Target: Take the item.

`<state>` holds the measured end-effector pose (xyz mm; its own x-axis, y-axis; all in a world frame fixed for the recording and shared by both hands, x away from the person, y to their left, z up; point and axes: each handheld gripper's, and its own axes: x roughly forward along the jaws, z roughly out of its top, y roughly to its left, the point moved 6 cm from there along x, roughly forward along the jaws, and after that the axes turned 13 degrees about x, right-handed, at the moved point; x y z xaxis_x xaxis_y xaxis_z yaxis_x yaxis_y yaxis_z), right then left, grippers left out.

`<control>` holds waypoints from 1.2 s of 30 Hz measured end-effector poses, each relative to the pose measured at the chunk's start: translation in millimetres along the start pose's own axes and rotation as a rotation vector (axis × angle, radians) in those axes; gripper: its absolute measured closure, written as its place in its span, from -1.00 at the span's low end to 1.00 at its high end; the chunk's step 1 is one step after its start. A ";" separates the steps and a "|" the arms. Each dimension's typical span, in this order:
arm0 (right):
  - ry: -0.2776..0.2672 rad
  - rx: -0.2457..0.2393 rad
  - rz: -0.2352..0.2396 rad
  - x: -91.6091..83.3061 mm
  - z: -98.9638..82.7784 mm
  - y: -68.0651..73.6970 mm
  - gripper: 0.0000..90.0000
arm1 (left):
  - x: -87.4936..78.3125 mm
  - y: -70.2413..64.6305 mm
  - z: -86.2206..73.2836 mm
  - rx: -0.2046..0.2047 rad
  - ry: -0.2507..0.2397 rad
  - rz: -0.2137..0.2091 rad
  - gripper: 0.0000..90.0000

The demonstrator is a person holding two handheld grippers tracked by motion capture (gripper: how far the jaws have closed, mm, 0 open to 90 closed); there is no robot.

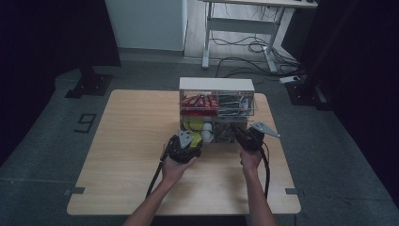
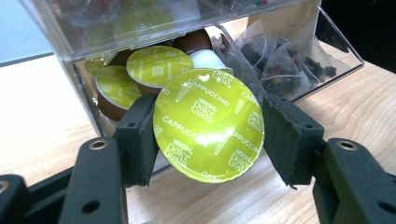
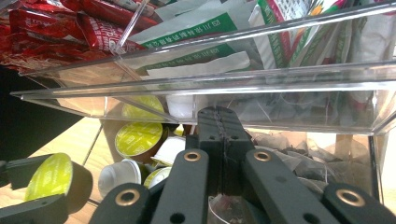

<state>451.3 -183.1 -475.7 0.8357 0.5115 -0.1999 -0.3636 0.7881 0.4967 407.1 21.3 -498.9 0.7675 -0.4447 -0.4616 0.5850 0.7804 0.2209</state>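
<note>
In front of the clear acrylic organizer [image 1: 217,109] at the far middle of the table [image 1: 131,141], the left hand-held gripper [image 2: 208,128] has its jaws closed on a green-lidded Cappuccino coffee capsule [image 2: 208,125], clamped at its rim on both sides, just outside the open lower-left drawer [image 2: 88,84] where more capsules [image 2: 156,65] lie. The right hand-held gripper [image 3: 219,135] has its jaws pressed fully together with nothing between them, its tip at the front of the lower-right drawer [image 3: 327,135] of tea bags [image 2: 285,65]. The step in hand looks like taking a capsule out of the drawer. Next, I judge, the left gripper must draw the capsule clear without loosening its pinch, while the right steadies or pushes the drawer.
</note>
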 end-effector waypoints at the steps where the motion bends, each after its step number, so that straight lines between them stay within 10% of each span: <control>1: 0.000 0.000 0.000 0.1 -0.1 -0.1 0.97 | -1.7 0.3 -0.9 -0.003 -0.001 -0.005 -0.11; 36: 0.003 -0.004 -0.017 1.5 -2.5 -3.6 0.97 | -32.4 19.0 -38.2 -0.054 0.028 -0.005 -0.11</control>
<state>452.8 -184.3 -479.9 0.8404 0.4993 -0.2106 -0.3514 0.7979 0.4898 383.4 67.3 -512.6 0.7565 -0.4372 -0.4864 0.5735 0.8010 0.1721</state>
